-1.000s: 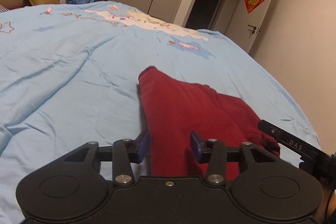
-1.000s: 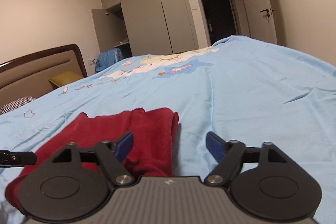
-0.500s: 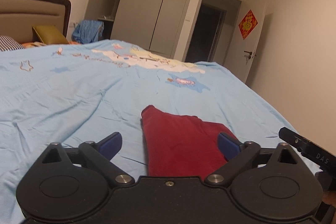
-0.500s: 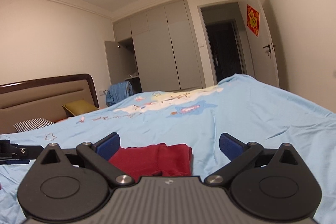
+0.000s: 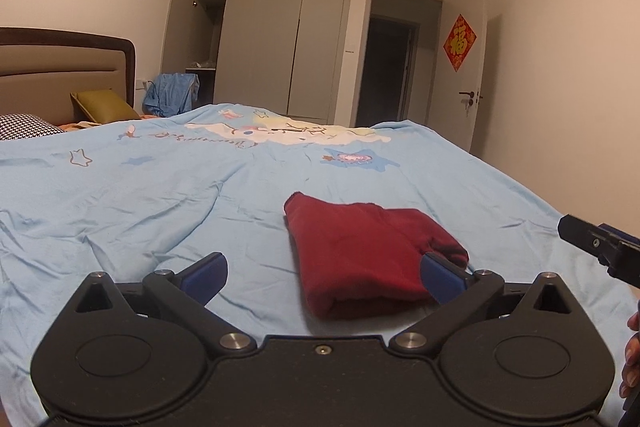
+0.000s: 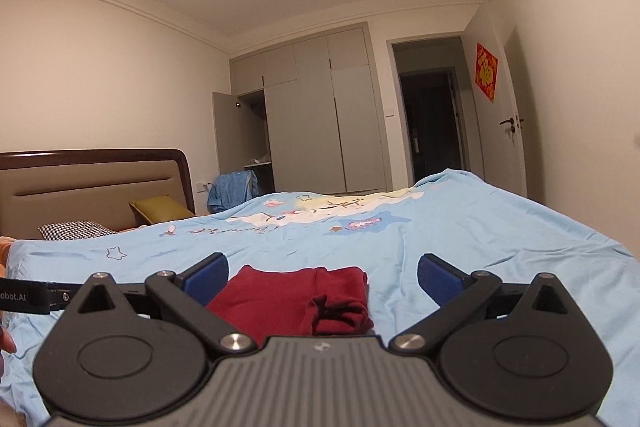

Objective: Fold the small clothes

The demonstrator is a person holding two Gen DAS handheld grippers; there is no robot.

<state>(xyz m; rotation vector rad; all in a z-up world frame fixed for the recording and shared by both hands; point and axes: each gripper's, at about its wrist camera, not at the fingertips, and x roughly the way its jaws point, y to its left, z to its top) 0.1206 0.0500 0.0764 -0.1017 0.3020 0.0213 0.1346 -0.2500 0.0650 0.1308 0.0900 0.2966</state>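
Both sets of fingers are spread wide now and holding nothing. A second ago the left gripper (image 5: 322,277) had its blue fingers (image 5: 204,275) pinched in close over the near edge of the red garment (image 5: 360,259); now they stand apart and have backed up and off the cloth. The right gripper (image 6: 322,277) has pulled away too, its blue fingers (image 6: 438,277) gaping, tilted up so that more wall and ceiling show than bed.

And there is the garment, let go, lying on the light blue bedspread (image 5: 160,195) in a compact folded bundle, the thick doubled edge facing the left gripper. From the right side a smaller flap sits tucked on top near its right end. It rests flat, nothing touching it.

That reads to me as a fold just finished and released. The bundle looks tidy enough to count as done, though the tucked flap is a bit lumpy. No other small clothes show nearby; only a blue cloth (image 5: 172,95) hangs far off by the wardrobe (image 5: 280,39).
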